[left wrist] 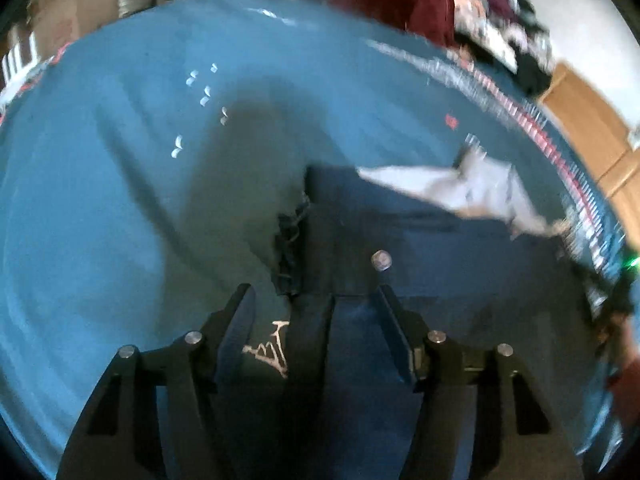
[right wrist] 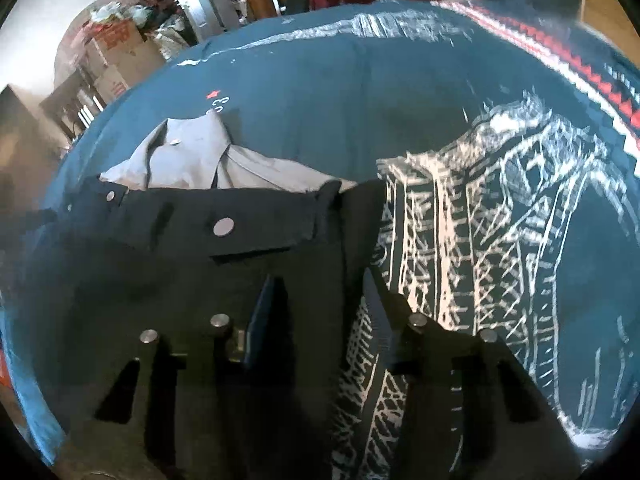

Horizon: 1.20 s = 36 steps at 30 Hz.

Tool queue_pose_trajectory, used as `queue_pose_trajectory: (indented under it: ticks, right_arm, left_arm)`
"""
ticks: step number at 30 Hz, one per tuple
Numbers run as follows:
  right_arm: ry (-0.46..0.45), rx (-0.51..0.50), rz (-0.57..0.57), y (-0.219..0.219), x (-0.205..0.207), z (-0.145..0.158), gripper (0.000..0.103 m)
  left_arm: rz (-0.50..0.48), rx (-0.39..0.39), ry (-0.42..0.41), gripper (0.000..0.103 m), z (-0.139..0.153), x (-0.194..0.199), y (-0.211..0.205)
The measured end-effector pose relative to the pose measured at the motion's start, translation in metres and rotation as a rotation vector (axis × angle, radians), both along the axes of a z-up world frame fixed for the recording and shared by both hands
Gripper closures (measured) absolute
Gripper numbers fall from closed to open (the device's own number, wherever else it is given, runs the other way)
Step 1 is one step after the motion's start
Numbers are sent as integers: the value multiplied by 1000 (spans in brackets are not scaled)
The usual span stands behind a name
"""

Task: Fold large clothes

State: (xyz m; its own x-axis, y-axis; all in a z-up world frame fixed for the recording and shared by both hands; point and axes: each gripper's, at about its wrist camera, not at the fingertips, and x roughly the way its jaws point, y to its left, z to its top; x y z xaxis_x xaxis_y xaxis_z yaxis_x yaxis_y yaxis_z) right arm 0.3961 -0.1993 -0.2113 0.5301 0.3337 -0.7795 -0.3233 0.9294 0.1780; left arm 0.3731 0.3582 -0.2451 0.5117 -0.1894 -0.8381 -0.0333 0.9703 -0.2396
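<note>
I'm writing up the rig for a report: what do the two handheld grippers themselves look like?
Both look alike. The left gripper and right gripper are matte black angular frames with slot cutouts and round silver pins. Their fingers are flat, tapered and bluish on the inner faces. No cables or sleeves show.

Cardboard boxes point(right wrist: 120, 60), blue patterned bedspread point(right wrist: 320, 92)

We count one dark navy pair of trousers point(right wrist: 256, 220) with two metal snap buttons point(right wrist: 223, 227) showing on its waistband, and one pale grey collared shirt point(right wrist: 208, 160) lying behind it. Both rest on one teal patterned bedspread point(right wrist: 320, 92). We see two black grippers, the left point(left wrist: 316, 296) and the right point(right wrist: 324, 284), and two cardboard boxes point(right wrist: 120, 48) stacked in the room behind.
</note>
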Motion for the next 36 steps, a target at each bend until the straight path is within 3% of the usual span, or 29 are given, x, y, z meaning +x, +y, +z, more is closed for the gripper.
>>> queue_pose_trajectory:
  ticks: [4, 7, 10, 13, 14, 17, 21, 22, 24, 28, 31, 34, 36]
  right_arm:
    - [-28, -11, 20, 5, 10, 4, 44]
    - [-22, -43, 55, 15, 16, -2, 45]
    - [-3, -52, 74, 20, 20, -8, 46]
    - [25, -5, 51, 13, 26, -13, 46]
    - [32, 16, 40, 9, 29, -14, 47]
    - [34, 35, 12, 5, 32, -15, 47]
    - [38, 12, 29, 10, 35, -18, 48]
    - [40, 7, 35, 12, 37, -18, 49]
    - [33, -16, 52, 19, 36, -15, 92]
    - [-97, 62, 34, 9, 10, 22, 96]
    - [-151, 125, 21, -8, -1, 44, 96]
    - [-146, 124, -4, -18, 12, 43, 96]
    - [-104, 124, -37, -24, 27, 27, 96]
  left_arm:
    - [-9, 29, -49, 39, -3, -2, -4]
    - [-3, 1, -78, 41, -3, -1, 1]
    - [-9, -31, -77, 55, -6, 6, 2]
    - [-16, -10, -84, 64, -6, 13, -1]
    - [-22, -1, -90, 75, -5, 14, -4]
    - [-17, 18, -122, 87, -3, 12, -6]
    - [-16, 19, -141, 88, -4, 10, -6]
    - [-17, 27, -142, 89, -4, 10, -7]
    - [-6, 47, -168, 96, 2, 7, -8]
    - [15, 23, -308, 99, 44, -21, -4]
    - [-6, 18, -355, 99, 67, -15, -8]
    - [-24, 46, -326, 99, 63, 18, -15]
    - [-35, 65, -235, 97, 38, 53, -18]
